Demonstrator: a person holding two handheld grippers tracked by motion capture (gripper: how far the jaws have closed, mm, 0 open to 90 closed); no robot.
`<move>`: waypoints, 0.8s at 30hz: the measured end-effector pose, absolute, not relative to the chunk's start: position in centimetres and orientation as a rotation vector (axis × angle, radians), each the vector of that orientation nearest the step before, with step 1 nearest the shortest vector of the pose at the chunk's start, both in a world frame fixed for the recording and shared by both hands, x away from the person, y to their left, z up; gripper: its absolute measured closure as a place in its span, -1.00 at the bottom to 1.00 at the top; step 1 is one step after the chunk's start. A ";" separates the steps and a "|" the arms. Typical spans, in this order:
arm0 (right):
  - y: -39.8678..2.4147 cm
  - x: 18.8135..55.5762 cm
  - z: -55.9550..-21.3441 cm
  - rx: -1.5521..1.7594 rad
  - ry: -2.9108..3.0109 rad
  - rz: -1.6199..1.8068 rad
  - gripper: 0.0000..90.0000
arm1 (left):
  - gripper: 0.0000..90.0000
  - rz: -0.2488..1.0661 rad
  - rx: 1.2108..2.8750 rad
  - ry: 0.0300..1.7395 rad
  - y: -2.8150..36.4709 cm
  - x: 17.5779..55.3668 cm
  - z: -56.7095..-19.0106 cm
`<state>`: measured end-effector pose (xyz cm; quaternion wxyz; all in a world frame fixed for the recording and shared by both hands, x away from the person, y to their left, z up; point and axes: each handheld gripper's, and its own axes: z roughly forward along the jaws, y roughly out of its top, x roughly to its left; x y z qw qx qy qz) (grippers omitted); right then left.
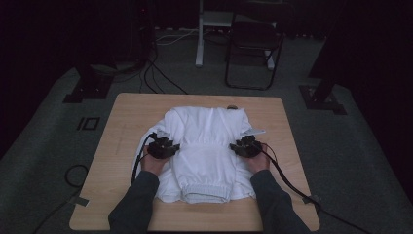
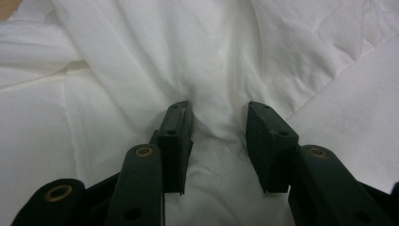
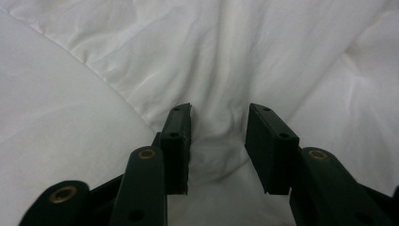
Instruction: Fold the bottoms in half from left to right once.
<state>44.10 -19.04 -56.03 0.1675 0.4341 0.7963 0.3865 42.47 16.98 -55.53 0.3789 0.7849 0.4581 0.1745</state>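
White sweatshirt (image 1: 202,151) lying flat in middle of wooden table (image 1: 122,122), ribbed hem toward near edge, collar end toward far edge. Bare wood showing all round: wide strip at left and right, narrower at far edge, thin strip at near edge below hem. Left gripper (image 1: 164,147) sitting on left side of cloth, approx. at mid-height; right gripper (image 1: 245,146) on right side, same height, well apart from each other. In left gripper view, left gripper (image 2: 219,120) with jaws parted, a raised fold of cloth between them; pads beside the fold, pressing or not: cannot tell. Same in right gripper view: right gripper (image 3: 219,121) parted jaws, a small ridge of cloth in the gap, grip not clear. A small white tag (image 1: 255,132) at right border of cloth, near right gripper. Cables trailing back to near edge, both sides.
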 end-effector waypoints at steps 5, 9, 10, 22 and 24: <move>-19.2 42.8 -56.3 1.217 2.254 1.103 0.34 | 0.35 0.431 1.998 1.158 17.2 41.1 -55.7; -19.4 41.2 -56.4 1.209 2.255 1.110 0.34 | 0.35 0.425 1.991 1.142 17.4 39.6 -55.9; -19.5 40.8 -56.4 1.204 2.256 1.111 0.34 | 0.35 0.422 1.993 1.139 17.4 39.2 -55.9; -20.2 34.8 -56.5 1.170 2.309 1.108 0.34 | 0.35 0.406 2.041 1.126 16.7 33.4 -55.8; -20.3 34.1 -56.4 1.161 2.324 1.100 0.34 | 0.35 0.388 2.049 1.128 16.6 32.9 -55.7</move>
